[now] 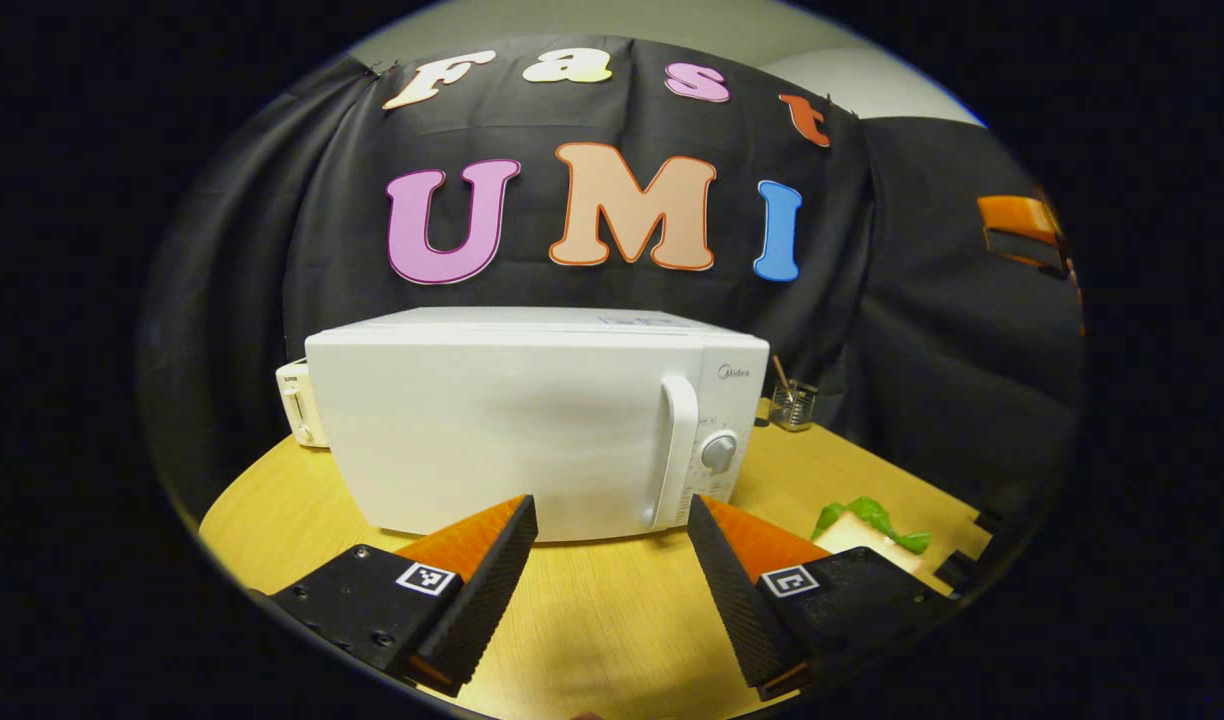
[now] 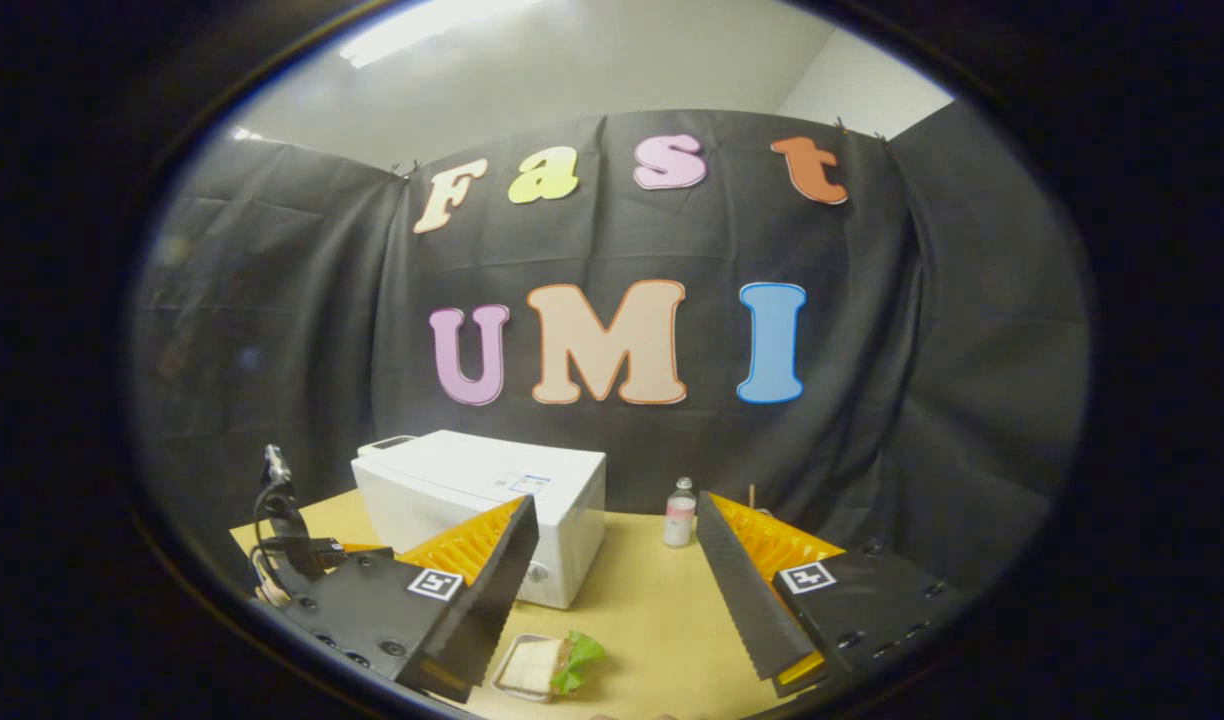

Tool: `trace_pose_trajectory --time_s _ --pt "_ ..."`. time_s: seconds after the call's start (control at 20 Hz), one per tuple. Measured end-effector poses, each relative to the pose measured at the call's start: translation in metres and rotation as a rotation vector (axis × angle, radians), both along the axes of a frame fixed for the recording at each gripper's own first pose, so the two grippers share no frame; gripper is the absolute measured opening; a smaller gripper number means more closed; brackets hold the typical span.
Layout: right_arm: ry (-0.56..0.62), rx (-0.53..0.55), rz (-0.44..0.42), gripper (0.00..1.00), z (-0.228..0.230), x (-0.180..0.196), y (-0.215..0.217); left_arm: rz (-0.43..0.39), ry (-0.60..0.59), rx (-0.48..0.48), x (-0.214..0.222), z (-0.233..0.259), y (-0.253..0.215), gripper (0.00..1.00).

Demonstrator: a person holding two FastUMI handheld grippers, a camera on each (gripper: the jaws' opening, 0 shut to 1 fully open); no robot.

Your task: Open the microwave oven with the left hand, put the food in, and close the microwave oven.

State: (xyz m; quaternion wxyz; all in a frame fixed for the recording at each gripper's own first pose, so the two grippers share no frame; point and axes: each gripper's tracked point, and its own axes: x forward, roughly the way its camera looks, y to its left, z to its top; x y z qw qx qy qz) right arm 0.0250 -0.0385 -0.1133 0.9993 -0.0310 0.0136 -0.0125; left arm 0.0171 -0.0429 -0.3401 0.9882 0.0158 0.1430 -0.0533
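Note:
The white microwave [image 1: 532, 420] stands on the wooden table [image 1: 612, 610] with its door shut, its handle [image 1: 677, 450] and round dial [image 1: 719, 452] at the right end. My left gripper [image 1: 612, 505] is open just in front of it, short of the door and empty. The food, a sandwich with green lettuce [image 1: 867, 525], lies on the table to the right of the microwave. In the right gripper view the same sandwich [image 2: 542, 665] sits in a small tray, low in front of the microwave [image 2: 472, 500]. My right gripper [image 2: 617, 505] is open above it, holding nothing.
A small cream appliance [image 1: 297, 400] stands behind the microwave's left end. A small holder with a stick [image 1: 792, 405] sits at the back right. A little bottle [image 2: 679, 512] stands near the cloth wall. A black rig with cables [image 2: 282, 530] is at the table's left.

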Motion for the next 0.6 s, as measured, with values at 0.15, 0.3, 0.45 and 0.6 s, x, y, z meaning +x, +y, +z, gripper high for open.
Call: trace_pose_trajectory --time_s 0.15,0.3,0.45,0.6 --pt "0.005 0.008 -0.033 0.92 -0.009 -0.008 -0.015 0.009 -0.002 0.050 0.016 -0.023 -0.002 0.96" --pt "0.001 0.031 -0.055 0.92 -0.012 -0.017 -0.028 0.011 0.010 0.057 0.028 -0.041 -0.009 0.95" --pt "-0.008 0.038 -0.077 0.92 -0.015 -0.022 -0.041 0.029 0.022 0.056 0.038 -0.052 -0.012 0.95" --pt "-0.004 0.056 -0.093 0.92 -0.020 -0.022 -0.050 0.038 0.027 0.044 0.047 -0.058 -0.017 0.95"
